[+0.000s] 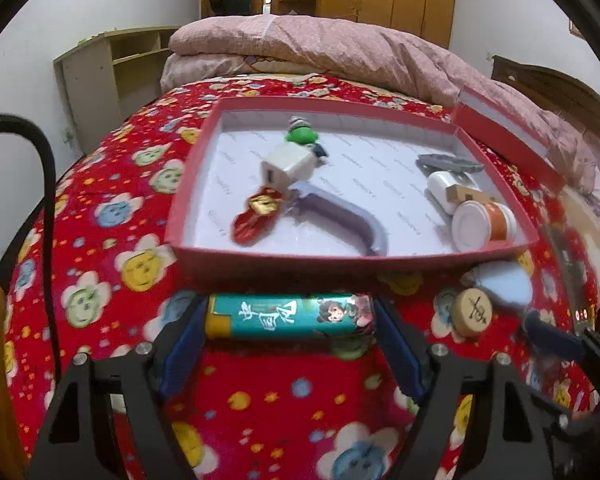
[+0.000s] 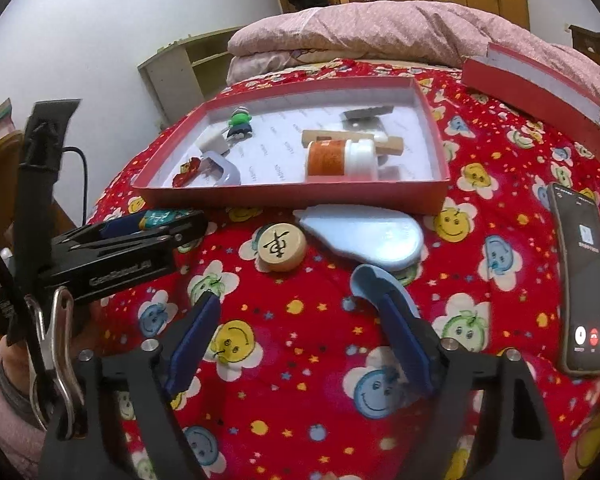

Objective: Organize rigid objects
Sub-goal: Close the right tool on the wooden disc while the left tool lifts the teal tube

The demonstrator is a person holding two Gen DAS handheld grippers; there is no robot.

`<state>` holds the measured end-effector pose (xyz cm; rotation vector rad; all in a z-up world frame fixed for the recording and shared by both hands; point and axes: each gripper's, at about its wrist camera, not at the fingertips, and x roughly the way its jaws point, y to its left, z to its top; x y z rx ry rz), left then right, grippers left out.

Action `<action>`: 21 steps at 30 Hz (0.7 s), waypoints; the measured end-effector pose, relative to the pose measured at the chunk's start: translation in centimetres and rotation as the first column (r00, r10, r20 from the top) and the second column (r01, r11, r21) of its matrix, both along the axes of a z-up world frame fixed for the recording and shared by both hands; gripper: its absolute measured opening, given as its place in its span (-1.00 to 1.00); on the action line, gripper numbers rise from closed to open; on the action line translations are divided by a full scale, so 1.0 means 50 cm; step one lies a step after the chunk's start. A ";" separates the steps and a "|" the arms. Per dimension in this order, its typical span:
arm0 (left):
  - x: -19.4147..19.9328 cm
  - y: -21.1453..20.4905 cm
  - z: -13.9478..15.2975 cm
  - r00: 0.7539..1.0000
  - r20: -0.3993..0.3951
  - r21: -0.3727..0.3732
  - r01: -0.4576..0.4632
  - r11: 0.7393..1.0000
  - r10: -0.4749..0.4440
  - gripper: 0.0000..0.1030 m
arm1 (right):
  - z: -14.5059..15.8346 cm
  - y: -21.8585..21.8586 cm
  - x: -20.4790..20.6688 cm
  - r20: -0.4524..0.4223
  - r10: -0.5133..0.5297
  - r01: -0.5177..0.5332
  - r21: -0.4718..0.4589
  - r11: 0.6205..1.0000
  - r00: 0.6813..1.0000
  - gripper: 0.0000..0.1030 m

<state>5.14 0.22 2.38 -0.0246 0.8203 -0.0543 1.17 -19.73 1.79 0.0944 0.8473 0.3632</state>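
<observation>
The lighter (image 1: 290,317) lies crosswise between the left gripper (image 1: 290,344) fingers, long axis running 9 to 3 o'clock, just short of the box (image 1: 356,262) wall at 12. The jaws stand wide, pads at its two ends; I cannot tell whether they press. The right gripper (image 2: 300,340) is open and empty, with the wooden disc (image 2: 281,246) at 12 and the pale blue case (image 2: 364,236) at 1

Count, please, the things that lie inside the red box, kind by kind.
Green toy figure: 1
White charger plug: 1
Red charm: 1
Purple curved piece: 1
Grey clip: 1
White bottle: 1
Wooden block: 1
Orange-labelled jar: 1
Total: 8
</observation>
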 end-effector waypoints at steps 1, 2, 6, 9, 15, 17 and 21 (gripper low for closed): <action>-0.005 0.007 0.001 1.000 -0.002 0.004 -0.007 1.000 0.007 0.63 | 0.000 0.003 0.001 -0.001 0.000 0.000 -0.003 1.000 1.000 0.53; -0.008 0.015 0.003 1.000 -0.003 0.003 -0.014 1.000 0.014 0.63 | -0.001 0.007 0.003 -0.002 0.002 -0.002 -0.006 1.000 1.000 0.48; -0.018 0.046 0.004 0.999 -0.015 0.006 -0.035 0.999 0.035 0.63 | -0.004 0.023 0.015 -0.018 0.009 -0.009 -0.005 1.000 1.000 0.37; -0.026 0.065 0.004 0.999 -0.004 -0.004 -0.050 0.999 0.050 0.63 | -0.004 0.037 0.027 -0.022 0.007 -0.008 -0.022 1.000 1.000 0.37; -0.027 0.083 -0.004 0.998 -0.011 -0.025 -0.064 0.998 0.064 0.63 | -0.009 0.077 0.053 -0.004 -0.016 0.016 -0.098 0.995 1.000 0.37; -0.024 0.083 -0.008 0.998 -0.021 -0.026 -0.063 0.998 0.063 0.63 | -0.009 0.088 0.060 0.000 -0.026 0.026 -0.123 0.992 1.000 0.37; -0.027 0.077 -0.009 0.998 -0.012 -0.011 -0.059 0.998 0.059 0.63 | -0.010 0.091 0.071 0.019 -0.063 0.065 -0.124 0.990 0.998 0.22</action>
